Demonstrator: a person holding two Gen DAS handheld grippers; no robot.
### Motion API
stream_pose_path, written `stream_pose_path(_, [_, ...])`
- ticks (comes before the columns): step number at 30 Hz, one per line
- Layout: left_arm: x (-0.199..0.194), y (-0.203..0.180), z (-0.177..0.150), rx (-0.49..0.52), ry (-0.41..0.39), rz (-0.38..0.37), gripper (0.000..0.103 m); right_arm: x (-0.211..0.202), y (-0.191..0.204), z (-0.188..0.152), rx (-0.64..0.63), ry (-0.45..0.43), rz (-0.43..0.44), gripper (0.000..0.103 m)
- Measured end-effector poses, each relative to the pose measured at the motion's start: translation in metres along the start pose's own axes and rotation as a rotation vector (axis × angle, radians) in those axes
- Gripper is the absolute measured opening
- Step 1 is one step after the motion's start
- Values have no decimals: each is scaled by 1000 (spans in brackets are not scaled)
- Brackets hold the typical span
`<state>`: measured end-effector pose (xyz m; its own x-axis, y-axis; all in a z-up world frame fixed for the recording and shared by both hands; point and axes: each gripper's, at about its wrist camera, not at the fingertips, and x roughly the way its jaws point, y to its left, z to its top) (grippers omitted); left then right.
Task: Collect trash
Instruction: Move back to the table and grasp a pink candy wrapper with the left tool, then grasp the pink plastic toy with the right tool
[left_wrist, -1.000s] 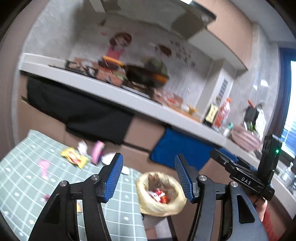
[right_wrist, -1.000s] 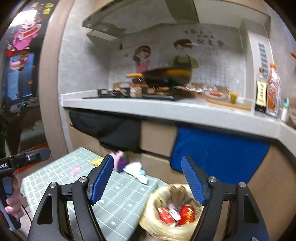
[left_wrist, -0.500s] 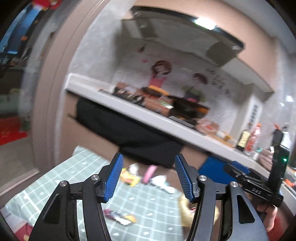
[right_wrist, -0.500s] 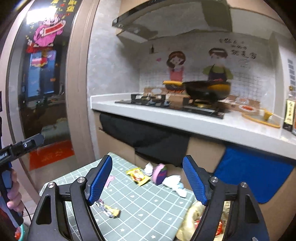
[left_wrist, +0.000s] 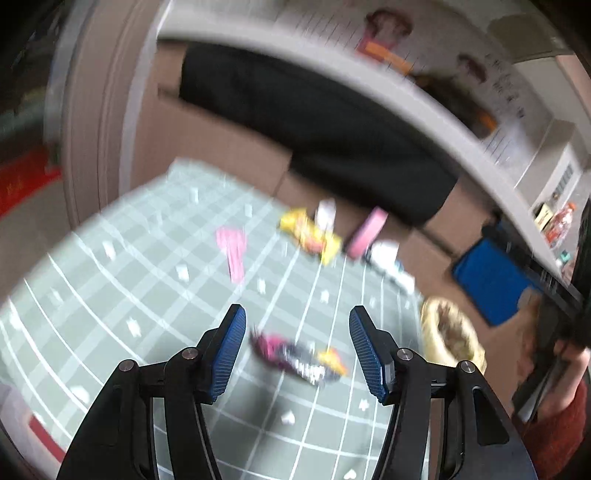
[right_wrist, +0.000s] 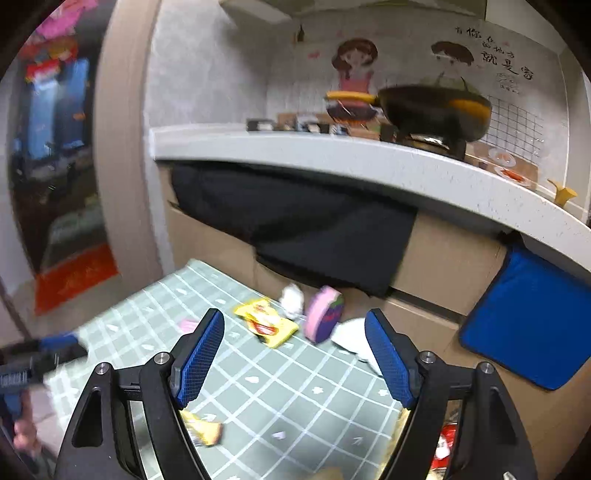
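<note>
Both grippers have swung off the bin and dropped toward the table since the earlier frames; the bin was centred between the left fingers, now a wrapper is

Wrapper, pink, dark and yellow, lies flat on the green check cloth, framed between the left gripper fingers, not touched yet as far as the blur lets me tell. Left jaws wide, nothing in them. Right gripper also wide and empty, aimed at the far cluster: yellow packet, pink pack, white scraps beside them. Bin with yellow liner sits off the table's right edge, near the other hand

Risks:
- flat foil on cloth: pads may pinch the cloth along with it, or slide over it and close on nothing
- heavy motion blur on the left view, so a fast approach may overshoot and shove the wrapper away
- both grippers working close together could clash
</note>
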<state>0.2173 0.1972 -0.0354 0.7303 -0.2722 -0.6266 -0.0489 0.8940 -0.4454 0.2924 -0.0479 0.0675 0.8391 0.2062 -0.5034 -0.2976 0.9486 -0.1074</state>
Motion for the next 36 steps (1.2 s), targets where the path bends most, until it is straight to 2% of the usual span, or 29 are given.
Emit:
stream_pose_path(2, [27, 6, -14, -62, 64, -5, 59, 18, 1, -3, -15, 24, -16, 76])
stream_pose_path(4, [45, 9, -21, -131, 89, 0, 59, 32, -3, -6, 0, 45, 5, 76])
stream_pose_path(7, [72, 11, -27, -211, 116, 60, 59, 52, -10, -10, 37, 75, 46, 76])
stream_pose_path(10, [98, 13, -29, -236, 149, 99, 58, 66, -11, -14, 44, 93, 65, 76])
stream_pose_path(12, [111, 15, -32, -247, 177, 91, 49, 73, -9, -16, 33, 92, 75, 76])
stream_pose_path(13, [114, 16, -33, -249, 192, 84, 36, 76, -8, -17, 31, 92, 80, 75])
stream_pose_path(15, [114, 21, -29, -240, 202, 65, 30, 85, -5, -17, 34, 94, 114, 73])
stream_pose_path(16, [109, 25, -24, -231, 187, 62, 22, 90, -3, -16, 38, 100, 143, 71])
stream_pose_path(21, [53, 54, 24, -176, 5, 147, 22, 127, 31, -8, 46, 145, 290, 70])
stream_pose_path(23, [25, 62, 46, -119, -89, 216, 22, 141, 48, -7, 52, 152, 332, 70])
stream_pose_path(26, [-1, 70, 66, -25, -171, 304, 22, 172, 83, -11, 60, 198, 400, 70])
stream_pose_path(28, [-11, 78, 74, -2, -216, 344, 22, 198, 112, -20, 50, 242, 424, 70])
stream_pose_path(32, [-14, 94, 77, -14, -250, 366, 22, 236, 155, -39, 9, 295, 408, 69])
stream_pose_path(36, [-3, 108, 75, -33, -215, 352, 22, 258, 174, -47, 3, 325, 404, 66])
